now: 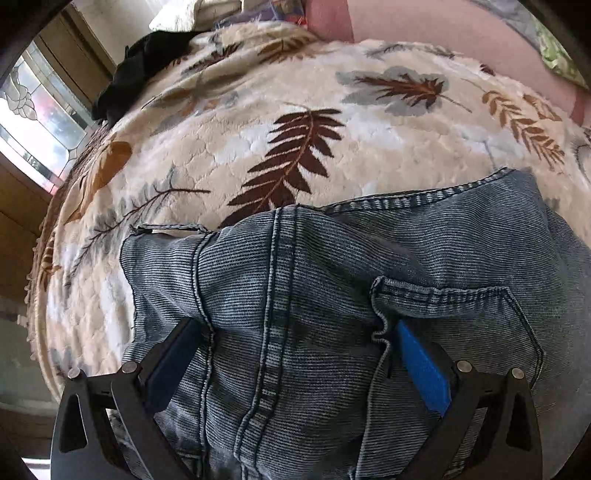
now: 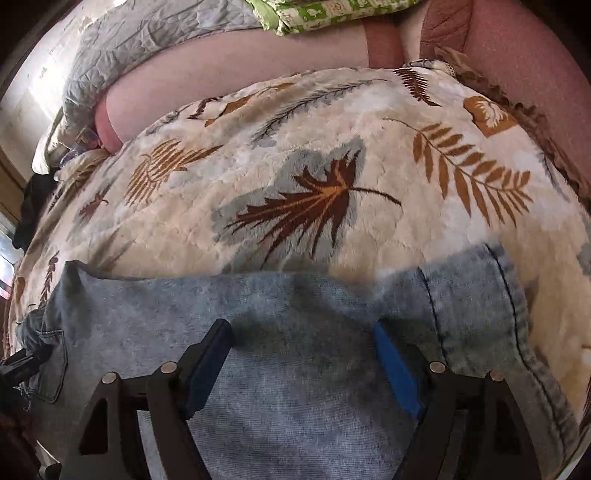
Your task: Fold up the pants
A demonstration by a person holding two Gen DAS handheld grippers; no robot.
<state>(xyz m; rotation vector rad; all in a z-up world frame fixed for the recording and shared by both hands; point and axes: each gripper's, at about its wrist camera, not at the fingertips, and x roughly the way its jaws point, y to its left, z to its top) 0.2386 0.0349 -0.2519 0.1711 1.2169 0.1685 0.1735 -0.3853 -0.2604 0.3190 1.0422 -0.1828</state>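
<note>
Washed blue jeans (image 1: 332,258) lie on a leaf-patterned blanket (image 1: 258,147), seat side up with a back pocket (image 1: 461,314) showing. My left gripper (image 1: 297,325) points down onto them near the centre seam, its fingers spread wide, and the denim puckers against the blue pad (image 1: 421,369). In the right wrist view a plain stretch of the jeans (image 2: 314,369) fills the bottom, its far edge lying across the blanket (image 2: 295,166). My right gripper (image 2: 301,326) stands open over this cloth, with flat denim between its fingers.
A black garment (image 1: 147,62) lies at the blanket's far left edge by a window (image 1: 33,110). Beyond the blanket are a pink sheet (image 2: 221,85), a grey quilt (image 2: 147,33) and a green patterned cloth (image 2: 332,11).
</note>
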